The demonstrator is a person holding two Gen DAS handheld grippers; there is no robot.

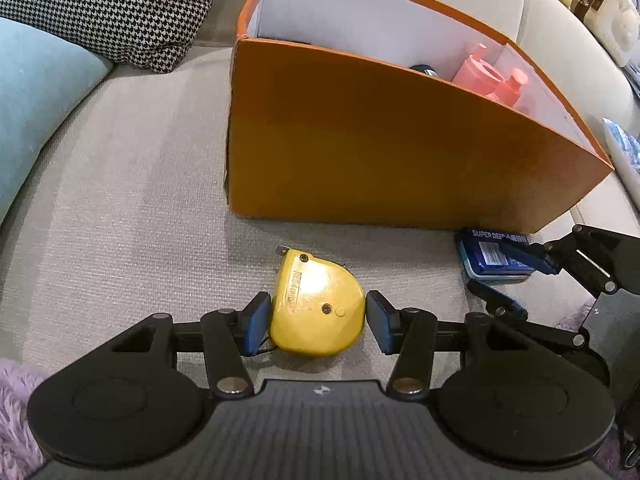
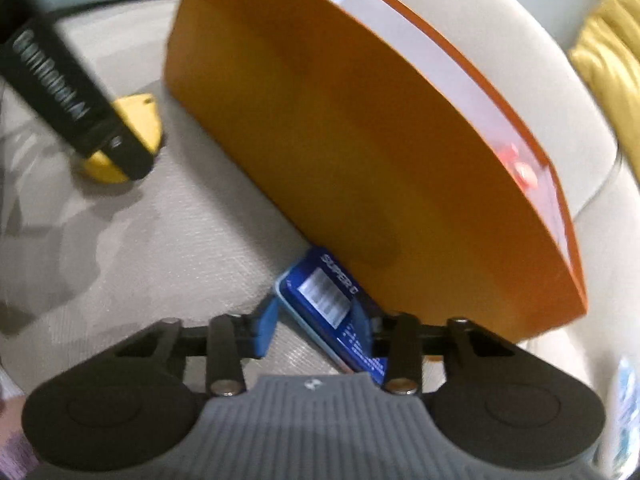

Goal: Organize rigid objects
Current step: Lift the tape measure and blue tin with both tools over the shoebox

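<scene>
Two grippers are working low over a beige sofa seat [image 1: 120, 200], each at a separate item.

Item 1, nearest: the left gripper [image 1: 318, 322] is bracketing a yellow tape measure [image 1: 316, 308] lying flat on the seat. Its blue pads are sitting against, or just beside, the case on both sides; whether they are actually pressing cannot be told. A thin cord is trailing by the left pad.

Item 2: the right gripper [image 2: 316, 330] is reaching a blue flat case [image 2: 332, 308] printed "SUPER DEEP", lying against the foot of the box. The jaws are straddling it at a skew, partly closed; the left pad appears to be standing just off its corner, the right pad is lying over its far part. Firm pinching cannot be confirmed, and the view is blurred.

Item 3, beyond: an orange box [image 1: 380, 140] with a white lining is standing on the seat, judged the destination. Inside it, pink bottles [image 1: 496, 80] and a dark object [image 1: 422, 69] are showing above the wall.

Item 4, farthest: a houndstooth cushion [image 1: 100, 4] and a pale blue cushion [image 1: 36, 100] are resting at the back left.

Risks, as judgements:
- The tape measure's rounded shell is offering little flat face; a pinch off its widest line could be squeezing it out forward.
- The skewed hold on the blue case could be twisting it or wedging it under the box edge.
- The soft seat is giving under pressure, so either item may be tipping.
- Both grippers are standing near each other; lifting together risks a knock.
</scene>
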